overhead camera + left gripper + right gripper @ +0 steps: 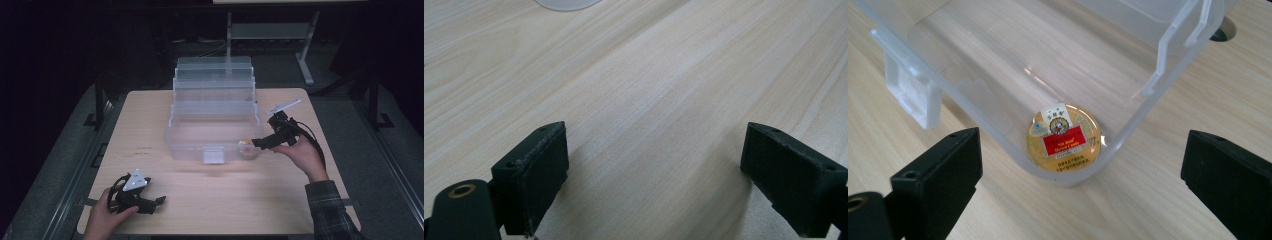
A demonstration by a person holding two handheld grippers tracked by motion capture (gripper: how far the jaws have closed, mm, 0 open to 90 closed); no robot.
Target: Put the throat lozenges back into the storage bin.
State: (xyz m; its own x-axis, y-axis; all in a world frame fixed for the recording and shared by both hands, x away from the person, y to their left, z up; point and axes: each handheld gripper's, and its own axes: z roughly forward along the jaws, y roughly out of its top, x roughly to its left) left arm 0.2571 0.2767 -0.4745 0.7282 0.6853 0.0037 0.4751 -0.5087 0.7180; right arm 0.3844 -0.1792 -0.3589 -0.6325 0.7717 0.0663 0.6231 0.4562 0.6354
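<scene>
Clear plastic forms a tiered organiser box (214,117) standing open in the middle of a pale wooden table (220,200), with a latch tab (214,156) on its front wall. Inside the lowest compartment, tucked into the front right corner, lies a small round gold tin (1064,138). Its lid carries a red band with small gold lettering, a crest above it and fine print below, all too small to read; a white sticker overlaps the top edge.

At the table's right, a hand in a plaid sleeve (332,212) holds the right gripper (259,143) just outside that corner, its jaws spread wide and empty, the tin lying between them in the right gripper view.

Well apart, at the near left edge, the left gripper (159,201) rests low over bare wood, jaws likewise wide apart, holding nothing.
</scene>
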